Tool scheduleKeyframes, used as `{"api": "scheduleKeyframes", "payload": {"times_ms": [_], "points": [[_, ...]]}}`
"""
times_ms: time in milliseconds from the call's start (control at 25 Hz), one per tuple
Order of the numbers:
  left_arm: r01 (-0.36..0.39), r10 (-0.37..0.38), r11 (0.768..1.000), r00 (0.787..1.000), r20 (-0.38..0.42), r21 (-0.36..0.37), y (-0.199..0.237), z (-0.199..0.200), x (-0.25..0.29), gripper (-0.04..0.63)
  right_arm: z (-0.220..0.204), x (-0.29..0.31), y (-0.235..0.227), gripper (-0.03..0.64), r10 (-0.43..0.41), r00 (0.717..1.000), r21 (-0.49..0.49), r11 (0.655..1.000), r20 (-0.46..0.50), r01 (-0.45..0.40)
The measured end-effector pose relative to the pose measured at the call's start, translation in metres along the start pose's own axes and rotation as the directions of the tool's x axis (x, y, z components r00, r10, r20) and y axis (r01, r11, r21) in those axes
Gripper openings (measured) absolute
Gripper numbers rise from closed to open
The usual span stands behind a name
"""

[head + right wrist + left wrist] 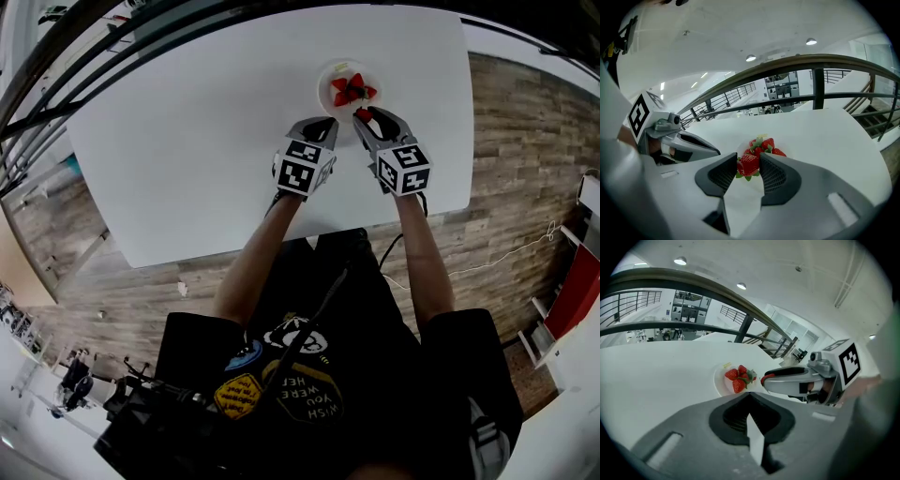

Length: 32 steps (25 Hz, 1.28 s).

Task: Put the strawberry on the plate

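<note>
My right gripper (749, 162) pinches the strawberry (746, 166) across its plump middle, right at the near edge of the plate (327, 97). It looks light, soft and easily bruised, so I squeeze gently. My left gripper (750, 393) is pressed together, empty.

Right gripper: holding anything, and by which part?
A strawberry, pinched by its red sides between the right gripper's pads. The left gripper is shut and empty.

Strawberry (747, 165) tight between right tongs (748, 159), strawberry pile (765, 145) just behind
</note>
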<state>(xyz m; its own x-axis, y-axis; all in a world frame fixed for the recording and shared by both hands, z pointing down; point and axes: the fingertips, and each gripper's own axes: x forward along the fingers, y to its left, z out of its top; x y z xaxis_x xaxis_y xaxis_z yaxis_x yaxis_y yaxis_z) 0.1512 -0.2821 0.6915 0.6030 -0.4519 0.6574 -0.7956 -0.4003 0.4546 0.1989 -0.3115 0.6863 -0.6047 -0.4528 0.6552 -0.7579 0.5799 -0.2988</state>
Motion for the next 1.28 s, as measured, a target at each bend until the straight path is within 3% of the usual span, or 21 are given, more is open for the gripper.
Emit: {"api": "scheduleKeyframes", "payload": {"times_ms": [600,1080,1280], "points": [[-0.01,0.01,1.0,1.0,-0.014,-0.014,0.019,0.0,0.014,-0.002,-0.016,0.028,-0.018,0.152,-0.05,0.997,-0.025,0.998,-0.057,0.049],[-0.002,0.002,0.999,1.0,-0.008,-0.033,0.024,-0.003,0.011,-0.002,-0.025,0.046,-0.017,0.152,-0.098,0.987,-0.129,0.988,-0.125,0.082],[0.013,-0.013,0.999,1.0,-0.011,-0.044,0.019,-0.007,0.007,-0.002,-0.025,0.048,-0.017,0.153,-0.154,0.979,-0.226,0.967,-0.137,0.121]]}}
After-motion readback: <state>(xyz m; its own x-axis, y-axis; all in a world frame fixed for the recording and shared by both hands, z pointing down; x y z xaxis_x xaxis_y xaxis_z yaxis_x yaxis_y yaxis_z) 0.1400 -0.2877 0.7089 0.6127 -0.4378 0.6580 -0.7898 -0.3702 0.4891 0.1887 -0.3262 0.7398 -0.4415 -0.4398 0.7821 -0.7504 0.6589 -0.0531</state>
